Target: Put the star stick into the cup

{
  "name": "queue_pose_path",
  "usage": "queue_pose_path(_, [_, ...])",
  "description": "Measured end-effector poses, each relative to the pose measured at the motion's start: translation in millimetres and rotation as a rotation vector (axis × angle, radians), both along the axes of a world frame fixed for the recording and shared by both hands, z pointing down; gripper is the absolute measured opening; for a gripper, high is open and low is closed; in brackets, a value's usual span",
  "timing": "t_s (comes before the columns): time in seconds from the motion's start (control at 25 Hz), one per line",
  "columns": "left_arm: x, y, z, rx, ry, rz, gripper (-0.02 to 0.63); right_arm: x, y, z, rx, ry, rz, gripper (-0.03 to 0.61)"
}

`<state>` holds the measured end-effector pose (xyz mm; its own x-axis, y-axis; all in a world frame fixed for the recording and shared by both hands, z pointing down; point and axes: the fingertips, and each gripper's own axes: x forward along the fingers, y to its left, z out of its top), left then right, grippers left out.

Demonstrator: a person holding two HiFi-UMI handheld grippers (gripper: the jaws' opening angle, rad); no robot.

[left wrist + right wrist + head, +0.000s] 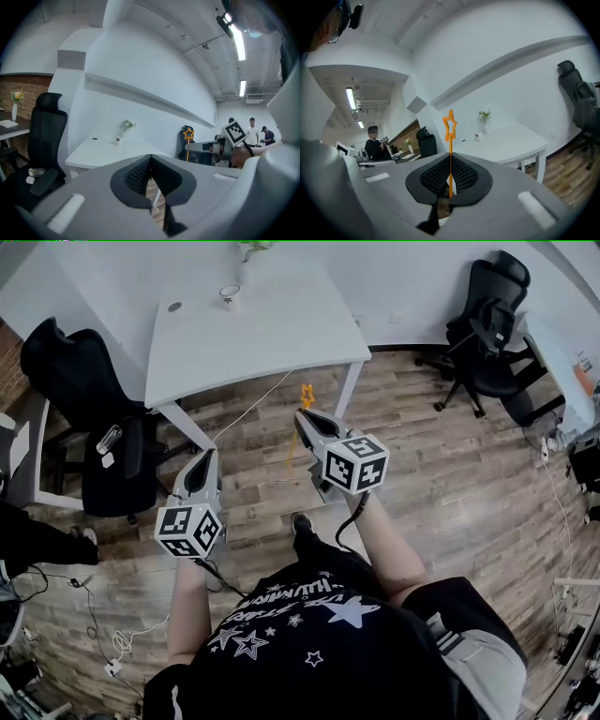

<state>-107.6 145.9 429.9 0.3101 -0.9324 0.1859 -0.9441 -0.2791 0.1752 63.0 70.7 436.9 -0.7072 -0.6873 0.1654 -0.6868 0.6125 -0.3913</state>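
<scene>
orange star stick (450, 150), white table (253, 334)

A white table (272, 334) on the wooden floor (441, 465) carries a cup (230, 294) and a small dark disc (174, 307).

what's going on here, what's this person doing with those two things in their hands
A standing person holds a tool in each hand. The right tool is shut on an orange star stick, which stands upright out of its jaws. The left tool is shut with nothing in it. A small cup sits toward the far side of the white table ahead. The stick is not yet in it, and both tools are over the wooden floor, short of the table.
</scene>
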Motion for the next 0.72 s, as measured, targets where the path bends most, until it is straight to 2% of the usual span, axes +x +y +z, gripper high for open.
queue_pose_path(0.36, [20, -98, -14, 0.026, -0.014, 0.006, 0.003, 20, -97, -11, 0.014, -0.031, 0.001, 0.020])
queue_pose_path(0.72, [29, -146, -4, 0.008, -0.014, -0.010, 0.003, 35, -145, 0, -0.011, -0.038, -0.010, 0.020])
